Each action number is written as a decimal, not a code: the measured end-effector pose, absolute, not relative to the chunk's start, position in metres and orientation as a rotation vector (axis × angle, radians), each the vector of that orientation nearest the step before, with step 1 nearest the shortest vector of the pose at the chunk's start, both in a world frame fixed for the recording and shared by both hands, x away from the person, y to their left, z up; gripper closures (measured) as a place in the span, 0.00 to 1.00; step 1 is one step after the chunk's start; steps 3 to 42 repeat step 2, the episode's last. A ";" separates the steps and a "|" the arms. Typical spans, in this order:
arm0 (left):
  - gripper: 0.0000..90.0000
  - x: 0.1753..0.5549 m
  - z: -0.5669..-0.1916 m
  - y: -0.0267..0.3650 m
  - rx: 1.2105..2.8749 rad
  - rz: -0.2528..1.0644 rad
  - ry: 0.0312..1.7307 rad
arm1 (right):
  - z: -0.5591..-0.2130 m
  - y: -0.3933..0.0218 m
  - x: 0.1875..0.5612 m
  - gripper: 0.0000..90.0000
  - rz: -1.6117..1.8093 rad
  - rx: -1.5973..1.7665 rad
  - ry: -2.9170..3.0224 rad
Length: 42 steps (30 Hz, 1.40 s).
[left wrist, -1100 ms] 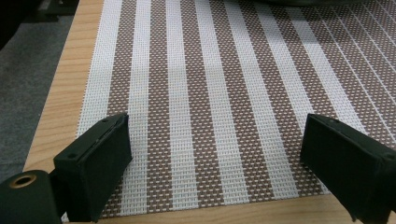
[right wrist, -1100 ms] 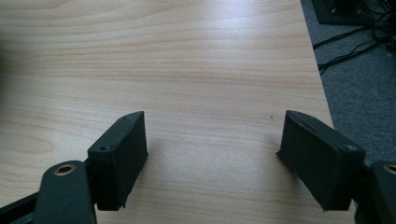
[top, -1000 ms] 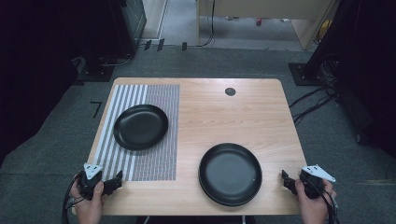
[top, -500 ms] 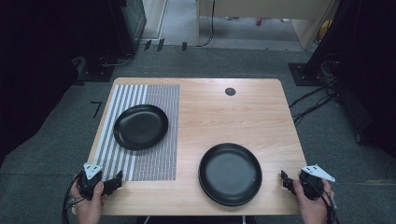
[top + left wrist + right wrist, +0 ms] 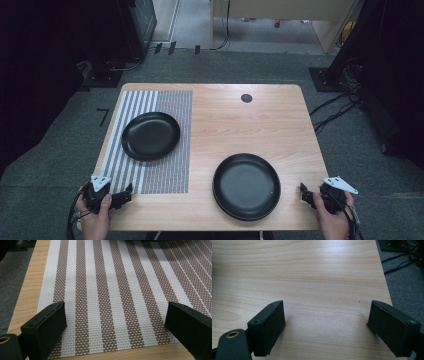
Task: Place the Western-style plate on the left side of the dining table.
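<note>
My left gripper (image 5: 120, 199) rests at the near left corner of the table (image 5: 240, 125), its jaws spread wide with nothing between them; they have just been opening further. In the left gripper view the two black jaws frame only the near edge of the striped placemat (image 5: 112, 290). My right gripper (image 5: 311, 196) sits at the near right corner, jaws likewise at full spread and just opened wider, with bare wood (image 5: 312, 277) between them in the right gripper view.

The things nearest my tools are two black plates. The smaller plate (image 5: 150, 135) lies on the placemat, far of my left gripper and well apart from it. The larger plate (image 5: 246, 186) lies on bare wood near the front edge, just left of my right gripper but not touching it.

I judge the step in hand to be the first approach to a plate. To do it well, I should bring one jaw over the rim and the other under it, since a shallow plate offers no other purchase. The larger plate's right rim is the closer target. I should come in low and level so the lower jaw slides beneath the lip without pushing the plate away.

Both hands (image 5: 95, 220) hold the grippers low at the table's edge, pointing inward toward the middle, with the forearms entering from the near side.
</note>
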<state>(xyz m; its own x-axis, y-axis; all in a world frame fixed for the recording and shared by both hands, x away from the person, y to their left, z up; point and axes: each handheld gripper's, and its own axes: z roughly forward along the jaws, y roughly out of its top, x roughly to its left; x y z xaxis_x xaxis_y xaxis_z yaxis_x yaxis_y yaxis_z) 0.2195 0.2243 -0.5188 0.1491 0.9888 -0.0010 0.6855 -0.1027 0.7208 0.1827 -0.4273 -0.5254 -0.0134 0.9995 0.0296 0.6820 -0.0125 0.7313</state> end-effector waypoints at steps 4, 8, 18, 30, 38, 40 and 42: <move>0.03 0.220 -0.519 0.224 1.854 0.675 1.594 | -0.525 -0.427 0.183 0.15 0.790 1.748 1.746; 0.03 0.220 -0.519 0.224 1.854 0.675 1.594 | -0.525 -0.427 0.183 0.15 0.790 1.748 1.746; 0.03 0.220 -0.519 0.224 1.854 0.675 1.594 | -0.525 -0.427 0.183 0.15 0.790 1.748 1.746; 0.03 0.220 -0.519 0.224 1.854 0.675 1.594 | -0.525 -0.427 0.183 0.15 0.790 1.748 1.746; 0.03 0.220 -0.519 0.224 1.854 0.675 1.594 | -0.525 -0.427 0.183 0.15 0.790 1.748 1.746; 0.03 0.220 -0.519 0.224 1.854 0.675 1.594 | -0.525 -0.427 0.183 0.15 0.790 1.748 1.746; 0.03 0.220 -0.519 0.224 1.854 0.675 1.594 | -0.525 -0.427 0.183 0.15 0.790 1.748 1.746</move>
